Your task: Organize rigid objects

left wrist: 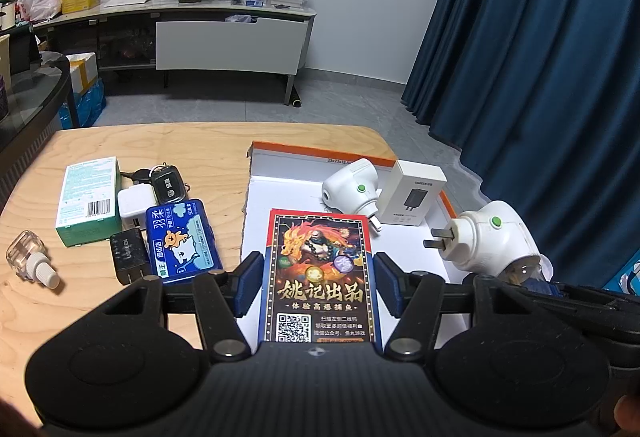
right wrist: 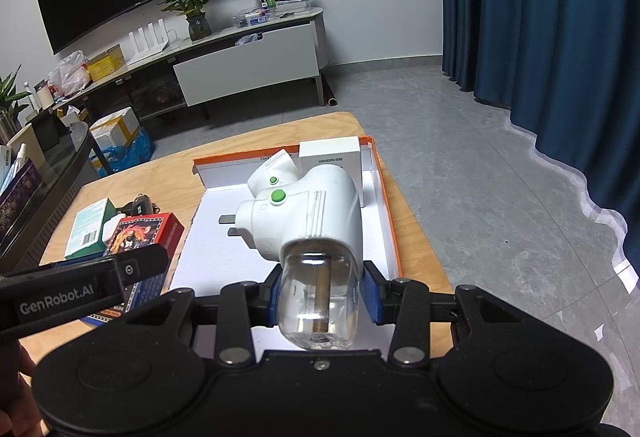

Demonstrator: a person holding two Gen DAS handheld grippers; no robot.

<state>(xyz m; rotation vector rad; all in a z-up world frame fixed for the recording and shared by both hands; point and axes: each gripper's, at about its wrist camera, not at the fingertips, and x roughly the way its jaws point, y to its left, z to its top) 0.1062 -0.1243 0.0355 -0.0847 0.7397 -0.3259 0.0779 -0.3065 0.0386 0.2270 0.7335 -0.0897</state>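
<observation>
Now the left gripper [left wrist: 318, 283] pinches a card box [left wrist: 318, 277] and the right gripper [right wrist: 320, 295] clamps a plug-in diffuser [right wrist: 308, 233] by its clear bottle, both over the tray [left wrist: 280, 189] ahead; that smooth bottle might slip out.

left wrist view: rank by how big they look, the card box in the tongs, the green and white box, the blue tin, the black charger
Largest to smallest, as seen:
1. card box, though it is nearest the camera, which inflates it
2. green and white box and blue tin, too alike to split
3. black charger
</observation>
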